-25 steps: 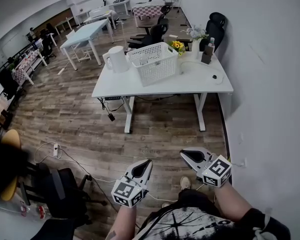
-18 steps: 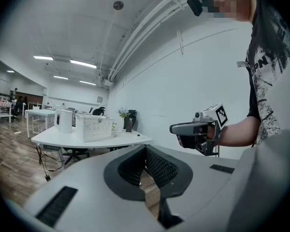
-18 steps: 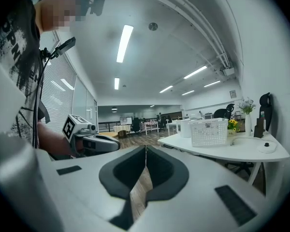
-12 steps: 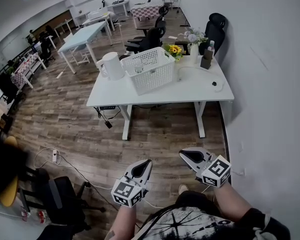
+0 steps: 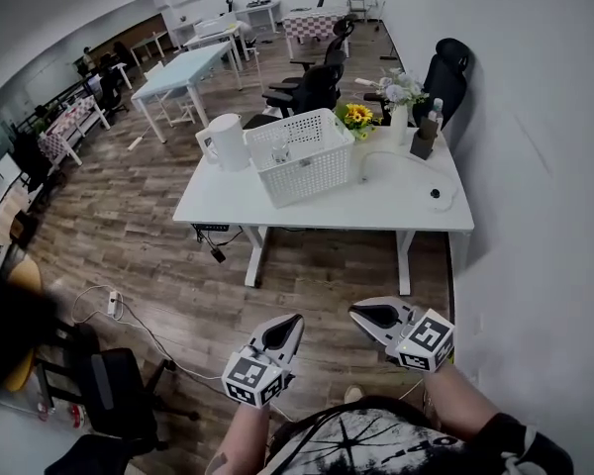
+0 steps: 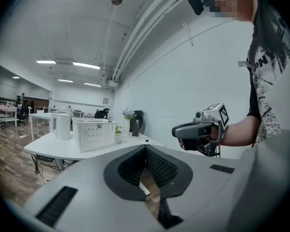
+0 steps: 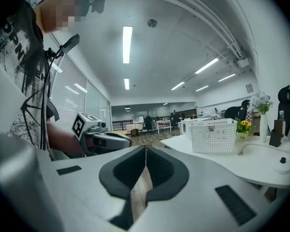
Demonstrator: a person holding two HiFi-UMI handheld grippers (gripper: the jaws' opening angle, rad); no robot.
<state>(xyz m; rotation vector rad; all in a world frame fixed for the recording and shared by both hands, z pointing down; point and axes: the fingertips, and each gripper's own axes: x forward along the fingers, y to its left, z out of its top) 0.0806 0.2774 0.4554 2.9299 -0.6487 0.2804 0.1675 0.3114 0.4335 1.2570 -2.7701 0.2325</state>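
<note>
Both grippers hang low over the plank floor, well apart from the white tabletop. The left gripper has its ribbed dark fingers pressed together on nothing, and the right gripper is likewise closed and empty. A perforated white basket and a smooth cylindrical jug stand on the tabletop.

Bright ceiling strip lights, sharp focus, strong fisheye edge distortion.
</note>
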